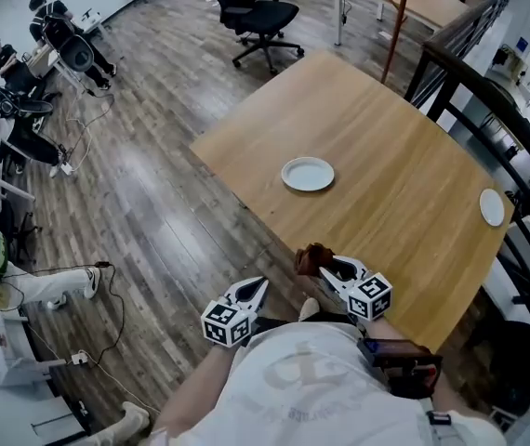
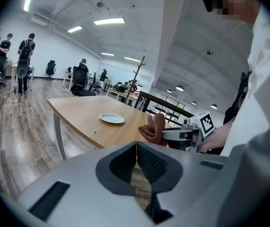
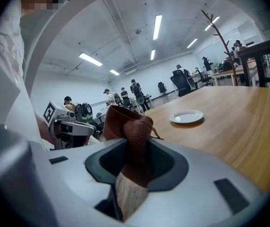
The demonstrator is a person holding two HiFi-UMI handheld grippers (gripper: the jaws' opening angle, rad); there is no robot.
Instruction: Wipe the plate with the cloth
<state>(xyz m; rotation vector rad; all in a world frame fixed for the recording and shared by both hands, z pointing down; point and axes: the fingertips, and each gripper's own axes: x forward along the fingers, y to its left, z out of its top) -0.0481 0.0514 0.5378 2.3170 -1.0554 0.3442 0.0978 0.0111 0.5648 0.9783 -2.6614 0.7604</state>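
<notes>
Head view steeply down, gripper views low, sharing plate [image 1: 308, 174]

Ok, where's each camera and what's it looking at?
Head view: on the person's head, steeply down at table, plate, left hand-held gripper, right hand-held gripper; shirt shows.
Left gripper view: on the left one, past shut jaws to the right one's cloth; shirt shows.
Right gripper view: on the right one, past the clamped cloth; shirt shows.
All three share the plate.

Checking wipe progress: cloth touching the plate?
Apart. Head view: cloth, held in the right gripper, hangs at the table edge; bare wood separates it from the plate.
</notes>
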